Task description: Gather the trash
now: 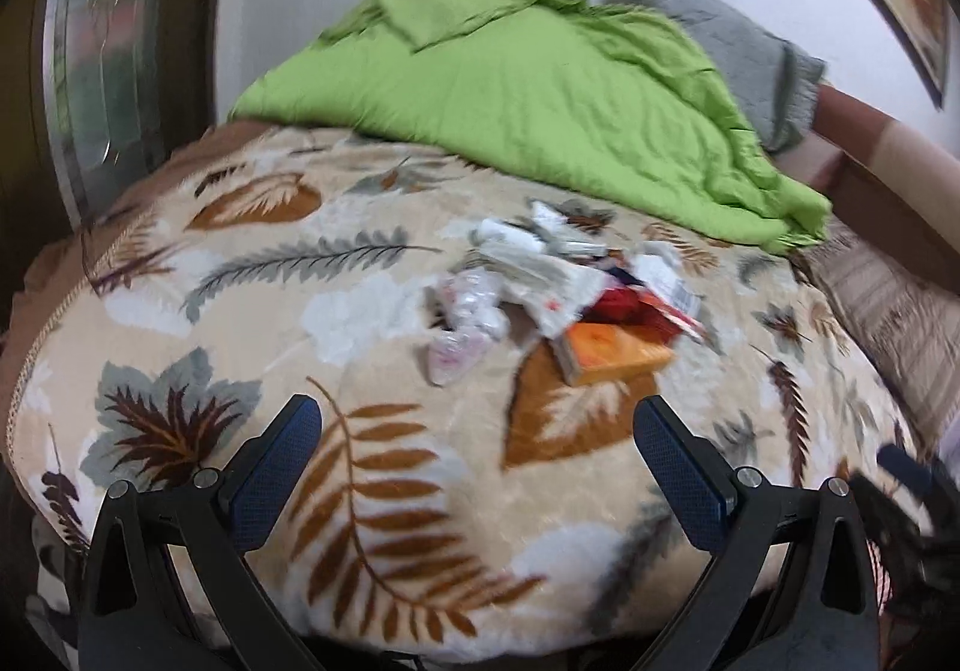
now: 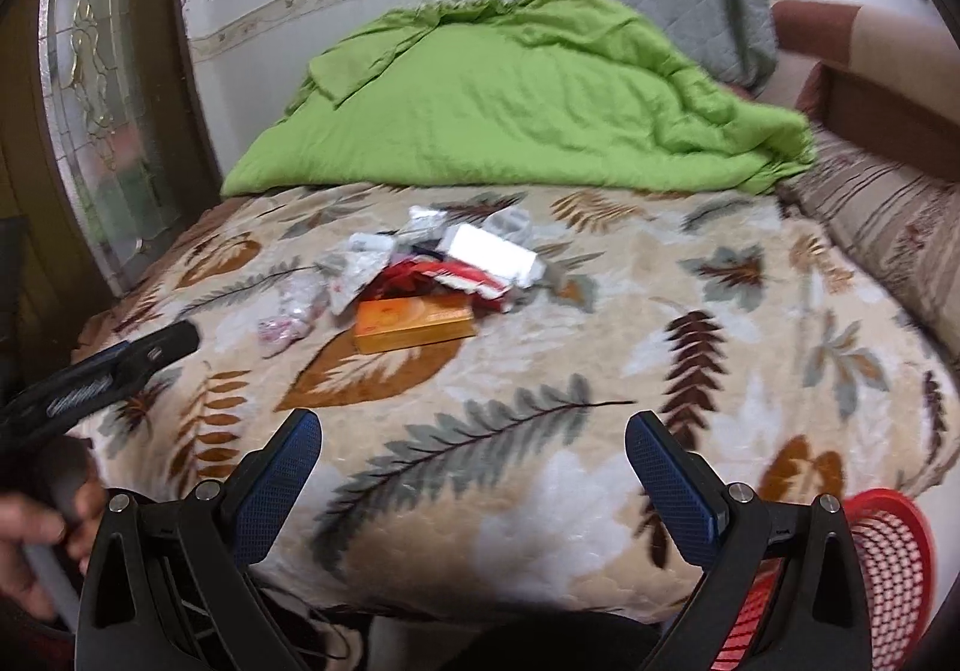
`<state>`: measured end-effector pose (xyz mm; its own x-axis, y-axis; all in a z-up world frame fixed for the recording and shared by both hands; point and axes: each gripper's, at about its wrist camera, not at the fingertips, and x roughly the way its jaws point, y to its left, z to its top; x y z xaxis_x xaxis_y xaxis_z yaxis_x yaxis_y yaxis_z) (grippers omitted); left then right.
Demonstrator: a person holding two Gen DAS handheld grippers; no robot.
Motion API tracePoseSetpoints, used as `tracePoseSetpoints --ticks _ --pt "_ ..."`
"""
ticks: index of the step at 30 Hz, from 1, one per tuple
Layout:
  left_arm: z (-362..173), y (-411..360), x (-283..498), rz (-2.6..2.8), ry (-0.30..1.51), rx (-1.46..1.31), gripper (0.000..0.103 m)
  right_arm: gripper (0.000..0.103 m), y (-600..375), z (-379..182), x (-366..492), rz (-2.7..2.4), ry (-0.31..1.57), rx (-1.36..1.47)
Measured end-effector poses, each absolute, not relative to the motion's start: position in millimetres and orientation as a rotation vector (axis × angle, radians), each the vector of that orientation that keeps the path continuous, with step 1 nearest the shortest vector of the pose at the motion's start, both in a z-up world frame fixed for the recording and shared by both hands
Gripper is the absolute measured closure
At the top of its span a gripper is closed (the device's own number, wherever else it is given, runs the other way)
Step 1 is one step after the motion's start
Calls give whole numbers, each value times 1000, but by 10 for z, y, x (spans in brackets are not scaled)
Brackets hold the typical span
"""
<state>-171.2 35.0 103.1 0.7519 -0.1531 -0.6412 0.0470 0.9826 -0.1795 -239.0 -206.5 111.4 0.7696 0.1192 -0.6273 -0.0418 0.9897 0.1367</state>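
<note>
A pile of trash (image 1: 558, 281) lies in the middle of the bed: an orange box (image 1: 618, 353), white wrappers, clear plastic and red packaging. It also shows in the right wrist view (image 2: 432, 269), with the orange box (image 2: 414, 323) at its near side. My left gripper (image 1: 477, 431) is open and empty, above the leaf-patterned blanket (image 1: 240, 311), short of the pile. My right gripper (image 2: 474, 443) is open and empty, nearer the bed's front edge. The left gripper (image 2: 120, 365) shows at the left of the right wrist view.
A green quilt (image 2: 510, 101) is bunched at the back of the bed, with a grey pillow (image 2: 678, 5) behind it. A red mesh basket (image 2: 888, 569) stands by the bed's front right. A glass door (image 2: 102, 89) is at the left.
</note>
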Motion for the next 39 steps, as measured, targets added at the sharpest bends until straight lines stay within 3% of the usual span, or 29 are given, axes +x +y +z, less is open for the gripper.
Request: tracePoseSetpoints --ticks 4,6,13,15,16,21,26,30,39 --pt "904 362 -1314 -108 782 -166 7 3 -2021 1062 -2245 113 710 138" --pt "808 308 -1100 -111 822 -160 20 5 -2035 1025 -2157 140 731 173" --pt "443 203 -546 -77 922 -176 27 16 -2061 864 -1745 221 835 302" --pt "363 176 -447 -81 932 -179 48 20 -2070 831 -1609 240 850 330" --pt "320 164 -403 -85 944 -175 53 21 -2082 808 -1527 244 859 349" --pt "324 211 -385 -92 917 -179 55 32 -2119 591 -1049 254 954 399" --pt "355 264 -419 -77 897 -175 56 34 -2228 433 -621 223 971 422" --pt "402 306 -448 -54 872 -157 56 50 -2157 350 -424 278 980 437" --pt "520 657 -499 48 811 -191 56 50 -1541 462 -827 736 1094 428"
